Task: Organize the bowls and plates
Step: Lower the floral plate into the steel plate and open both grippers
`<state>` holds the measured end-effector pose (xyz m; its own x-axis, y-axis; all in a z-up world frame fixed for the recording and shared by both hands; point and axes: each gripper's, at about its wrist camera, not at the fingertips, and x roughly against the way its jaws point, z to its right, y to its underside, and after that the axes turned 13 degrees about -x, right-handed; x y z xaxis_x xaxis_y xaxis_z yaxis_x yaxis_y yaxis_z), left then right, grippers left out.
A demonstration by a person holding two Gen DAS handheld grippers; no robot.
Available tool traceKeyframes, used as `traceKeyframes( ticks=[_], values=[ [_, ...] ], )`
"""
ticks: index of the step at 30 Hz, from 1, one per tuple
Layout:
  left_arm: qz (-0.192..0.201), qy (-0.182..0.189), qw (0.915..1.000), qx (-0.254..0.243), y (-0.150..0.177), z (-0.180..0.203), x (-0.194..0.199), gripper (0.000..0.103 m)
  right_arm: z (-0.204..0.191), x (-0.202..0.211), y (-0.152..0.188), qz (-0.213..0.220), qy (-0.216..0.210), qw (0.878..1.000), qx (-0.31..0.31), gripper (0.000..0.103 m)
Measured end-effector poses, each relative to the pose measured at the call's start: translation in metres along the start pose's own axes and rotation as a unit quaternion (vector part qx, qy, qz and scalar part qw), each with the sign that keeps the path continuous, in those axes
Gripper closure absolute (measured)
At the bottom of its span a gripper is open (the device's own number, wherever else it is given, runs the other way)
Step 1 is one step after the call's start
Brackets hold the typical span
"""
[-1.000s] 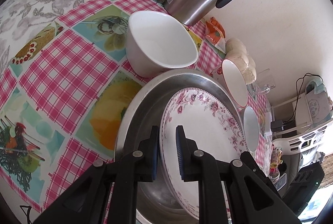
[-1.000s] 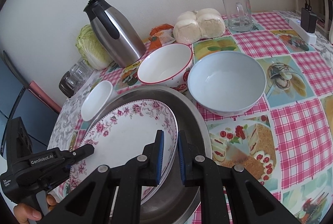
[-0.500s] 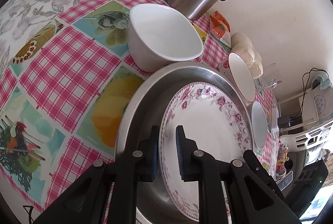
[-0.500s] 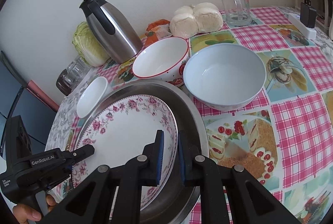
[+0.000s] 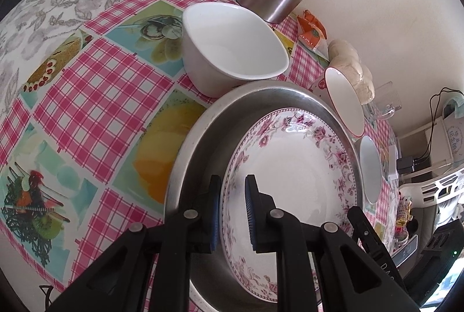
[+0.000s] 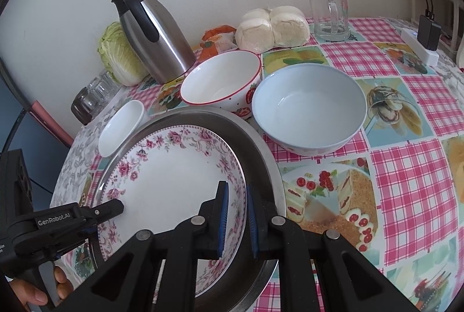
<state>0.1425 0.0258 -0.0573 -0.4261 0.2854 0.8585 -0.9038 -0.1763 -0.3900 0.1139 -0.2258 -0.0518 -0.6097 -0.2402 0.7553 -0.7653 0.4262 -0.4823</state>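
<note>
Floral plate (image 6: 174, 175): inside steel basin (image 6: 261, 155) on checked tabletop (image 6: 406, 173), rim pinched by left gripper (image 5: 232, 213) at its left edge and right gripper (image 6: 236, 220) at its right edge, jaws narrow on both. Far side: small white bowl (image 5: 232, 51), red-rimmed bowl (image 6: 220, 80), pale blue bowl (image 6: 307, 109), steel flask (image 6: 153, 36)

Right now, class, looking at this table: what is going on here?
A person holds a gripper in each hand, and both are clamped on the rim of the floral plate: the left gripper on one side, the right gripper on the opposite side. The plate sits inside the metal tray on the checked tablecloth. Three bowls stand empty beside the tray: the small white bowl, the red-rimmed bowl and the pale blue bowl.
</note>
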Motion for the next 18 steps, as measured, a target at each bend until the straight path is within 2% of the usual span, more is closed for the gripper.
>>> traceKeyframes(
  ticks=[12, 18],
  values=[
    [-0.007, -0.015, 0.9998, -0.008, -0.0015, 0.0037, -0.0016, 0.086, -0.0007, 0.0007, -0.0015, 0.002, 0.012, 1.000, 0.007, 0.088],
    [-0.002, -0.029, 0.9994, -0.018, -0.0027, 0.0068, 0.0020, 0.077, 0.0019, 0.0058, -0.0033, 0.008, 0.014, 1.000, 0.002, 0.086]
  ],
)
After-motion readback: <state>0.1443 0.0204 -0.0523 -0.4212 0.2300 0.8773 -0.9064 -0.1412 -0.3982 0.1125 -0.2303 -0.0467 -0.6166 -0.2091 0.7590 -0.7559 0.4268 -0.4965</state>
